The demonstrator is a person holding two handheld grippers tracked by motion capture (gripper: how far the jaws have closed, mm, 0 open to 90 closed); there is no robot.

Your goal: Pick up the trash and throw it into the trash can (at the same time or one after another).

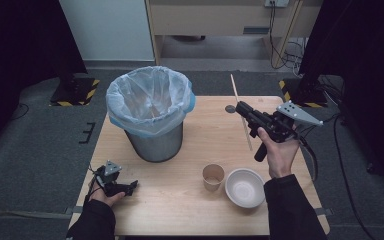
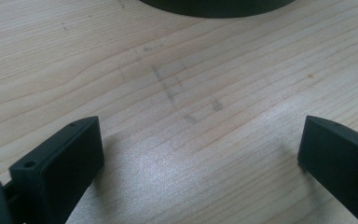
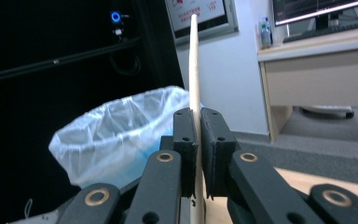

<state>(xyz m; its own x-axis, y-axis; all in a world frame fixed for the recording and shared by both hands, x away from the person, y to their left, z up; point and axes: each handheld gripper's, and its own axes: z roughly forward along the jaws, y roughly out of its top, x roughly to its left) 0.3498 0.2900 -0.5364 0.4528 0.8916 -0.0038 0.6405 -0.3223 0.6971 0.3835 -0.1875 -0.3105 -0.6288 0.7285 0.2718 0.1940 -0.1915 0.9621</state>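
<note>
Carry step: my right gripper (image 1: 243, 111) pinches the wooden stick (image 1: 241, 111) tight, raised right of the bin (image 1: 150, 112). Left gripper (image 1: 130, 187) spread, idle near the bin's base. Next: swing stick over the bin's mouth, let go.

High view: above the person's side, looking forward and down over the table (image 1: 180, 200).
Left gripper view: close above the tabletop, past the bin (image 2: 214, 7) base.
Right gripper view: level, facing the bin (image 3: 116, 135), shared with the high view.
</note>
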